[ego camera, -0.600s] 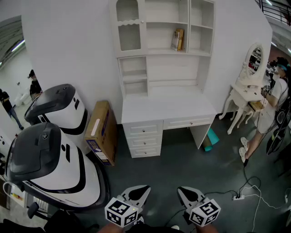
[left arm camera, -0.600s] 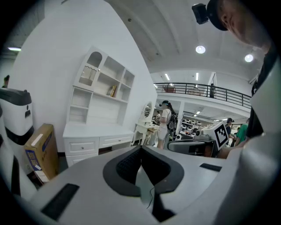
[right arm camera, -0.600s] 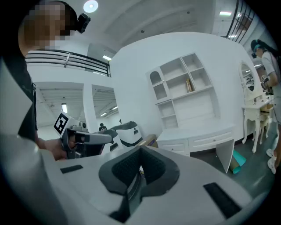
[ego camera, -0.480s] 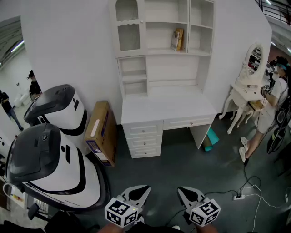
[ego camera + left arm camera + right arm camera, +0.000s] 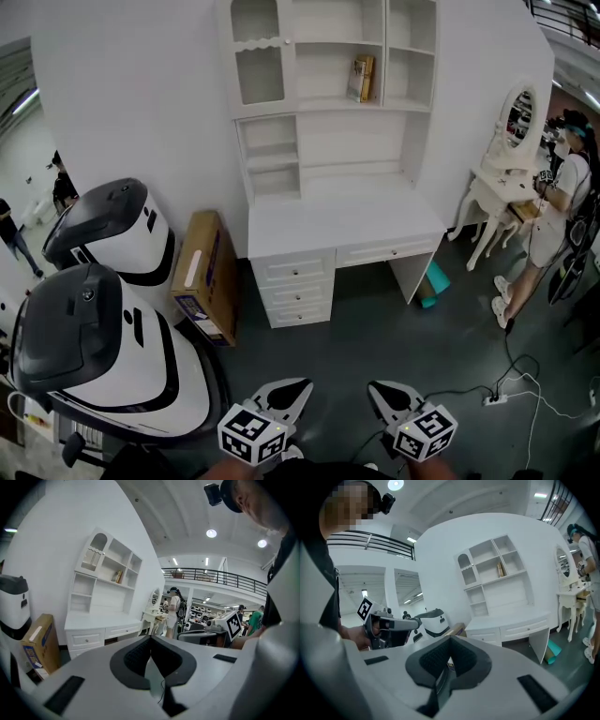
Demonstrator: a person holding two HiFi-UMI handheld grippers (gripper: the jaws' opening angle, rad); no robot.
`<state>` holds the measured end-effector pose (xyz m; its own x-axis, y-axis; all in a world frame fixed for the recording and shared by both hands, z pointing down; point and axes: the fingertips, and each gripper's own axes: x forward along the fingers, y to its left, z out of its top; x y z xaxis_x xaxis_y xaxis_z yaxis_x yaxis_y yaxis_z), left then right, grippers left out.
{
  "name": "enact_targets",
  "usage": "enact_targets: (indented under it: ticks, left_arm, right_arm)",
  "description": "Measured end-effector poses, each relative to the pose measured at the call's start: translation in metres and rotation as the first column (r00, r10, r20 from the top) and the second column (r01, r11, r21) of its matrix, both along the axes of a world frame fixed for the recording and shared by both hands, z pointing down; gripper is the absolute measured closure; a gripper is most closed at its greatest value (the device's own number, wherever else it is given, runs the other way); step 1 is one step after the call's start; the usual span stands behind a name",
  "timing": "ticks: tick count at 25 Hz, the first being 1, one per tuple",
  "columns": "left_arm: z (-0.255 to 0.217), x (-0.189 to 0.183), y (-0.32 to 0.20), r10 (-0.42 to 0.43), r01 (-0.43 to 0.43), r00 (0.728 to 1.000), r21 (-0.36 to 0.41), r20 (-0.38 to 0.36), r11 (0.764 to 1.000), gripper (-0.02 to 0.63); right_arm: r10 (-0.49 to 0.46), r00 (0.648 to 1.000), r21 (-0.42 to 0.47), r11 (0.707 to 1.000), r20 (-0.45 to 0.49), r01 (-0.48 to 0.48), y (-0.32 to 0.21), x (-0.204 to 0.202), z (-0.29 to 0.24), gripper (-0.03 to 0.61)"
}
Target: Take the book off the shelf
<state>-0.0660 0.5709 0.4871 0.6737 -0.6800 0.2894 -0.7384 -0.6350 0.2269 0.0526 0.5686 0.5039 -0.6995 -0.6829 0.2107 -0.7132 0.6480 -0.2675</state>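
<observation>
The book [image 5: 362, 79] stands upright at the right side of the upper middle compartment of the white shelf unit [image 5: 323, 103], far from both tools; its yellowish cover carries print too small to read; the cardboard box [image 5: 202, 272] leaning by the wall left of the drawers [image 5: 295, 286] shows a blue-purple label, also unreadable; the only clear marks are the black-and-white square patterns on each tool's cube; the left tool [image 5: 293, 387] and the right tool [image 5: 380, 389] sit side by side at the near edge, each with its jaws together on nothing; the surface [image 5: 337, 220] under the shelves lies bare to its front edge; dark floor [image 5: 375, 347] stretches open between the tools and the drawers; two white-and-black machines [image 5: 103, 337] crowd the near left; on the right stand a dressing table [image 5: 506, 187] with an oval mirror, a person [image 5: 553, 216] beside it, and a power strip [image 5: 492, 400] with its cable near the right tool; a teal roll [image 5: 433, 284] lies under the surface's right end.
</observation>
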Motion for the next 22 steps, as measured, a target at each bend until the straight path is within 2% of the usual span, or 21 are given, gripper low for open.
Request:
enact_targets:
  ticks: [5, 9, 18, 22]
  left_arm:
    - [-0.001, -0.019, -0.011, 0.029, -0.029, 1.000, 0.002, 0.001, 1.000, 0.603]
    - [-0.001, -0.039, -0.016, 0.059, -0.059, 0.998, 0.009, 0.006, 0.998, 0.603]
    - [0.005, -0.087, -0.027, 0.069, -0.069, 0.998, 0.008, -0.003, 0.998, 0.603]
    - [0.011, -0.096, -0.032, 0.064, -0.064, 0.998, -0.001, -0.005, 0.998, 0.603]
  right_arm:
    - [0.019, 0.997, 0.002, 1.000, 0.079, -0.019, -0.009, -0.021, -0.009, 0.549]
    - [0.032, 0.998, 0.023, 0.999, 0.049, -0.033, -0.011, -0.047, -0.008, 0.548]
    - [0.072, 0.997, -0.005, 0.997, -0.035, -0.073, -0.020, -0.086, 0.005, 0.548]
    - [0.079, 0.997, -0.012, 0.997, 0.011, -0.079, -0.033, -0.094, 0.001, 0.548]
